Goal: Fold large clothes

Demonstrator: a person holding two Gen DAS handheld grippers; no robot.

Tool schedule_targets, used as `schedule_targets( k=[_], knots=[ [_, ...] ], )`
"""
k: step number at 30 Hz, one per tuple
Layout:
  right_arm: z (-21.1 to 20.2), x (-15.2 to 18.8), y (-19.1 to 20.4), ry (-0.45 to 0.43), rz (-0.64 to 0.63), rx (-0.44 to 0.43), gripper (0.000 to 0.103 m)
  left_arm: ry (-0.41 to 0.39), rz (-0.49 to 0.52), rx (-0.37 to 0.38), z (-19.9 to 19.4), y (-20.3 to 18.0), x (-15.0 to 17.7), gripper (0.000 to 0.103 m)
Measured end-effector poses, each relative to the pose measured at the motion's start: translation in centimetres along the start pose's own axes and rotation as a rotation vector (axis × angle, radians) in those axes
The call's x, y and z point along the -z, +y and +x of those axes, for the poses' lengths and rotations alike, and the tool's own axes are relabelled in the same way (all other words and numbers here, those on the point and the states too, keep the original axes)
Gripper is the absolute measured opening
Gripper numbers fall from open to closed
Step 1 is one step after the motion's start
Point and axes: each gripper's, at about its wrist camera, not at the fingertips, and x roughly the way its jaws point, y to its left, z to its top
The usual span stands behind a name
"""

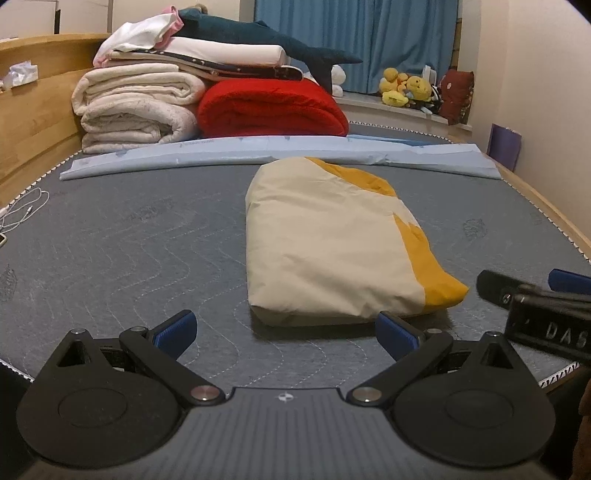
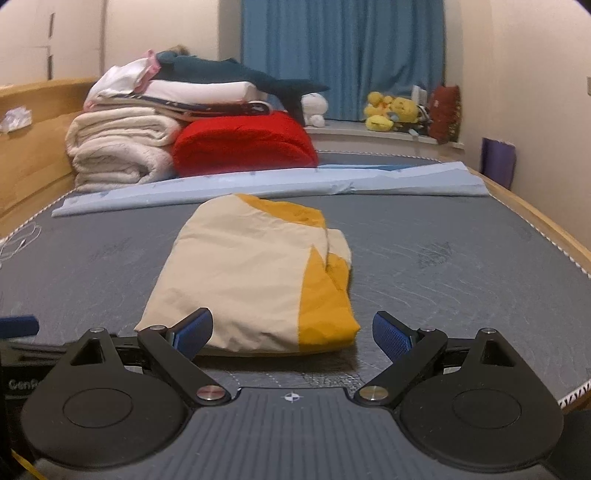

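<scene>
**Folded Jacket Lay Finished as Both Grippers Stood Clear**

You held both tools just off the near edge of the mattress, each with its fingers spread wide and gripping nothing. The left gripper faced the near left corner of the cream-and-yellow garment; the right gripper faced its near hem, blue pads either side of the bundle but not pressing it. The garment lay folded into a compact rectangle near the middle of the mattress, closer to the near edge than the far one, its yellow panel on the right side.

Behind it, a light blue sheet ran across the mattress, with a red blanket and stacked white bedding toward the far left corner (a plush shark rested on top).

The fold looked essentially complete. If you meant to tidy it, the yellow corner at the near right bulged slightly: come in low and level, pinch only the loose top layer, and smooth toward the far edge rather than lifting, so the layers beneath would not slide apart.
</scene>
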Motion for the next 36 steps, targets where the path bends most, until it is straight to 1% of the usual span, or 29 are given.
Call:
schedule_targets(
  k=[2, 5, 9, 36],
  knots=[
    [-0.03, 0.06, 0.32, -0.004, -0.017, 0.000, 0.094, 0.002, -0.003, -0.010, 0.10, 0.05, 0.03, 0.103],
    [0.03, 0.09, 0.52, -0.004, -0.026, -0.004, 0.094, 0.015, -0.017, -0.007, 0.35, 0.20, 0.06, 0.103],
    [0.06, 0.10, 0.65, -0.003, -0.029, -0.005, 0.094, 0.010, -0.011, -0.011, 0.44, 0.20, 0.00, 0.103],
    [0.73, 0.08, 0.49, 0.019, -0.010, 0.001, 0.094, 0.023, -0.017, 0.005, 0.91, 0.30, -0.03, 0.103]
  ],
)
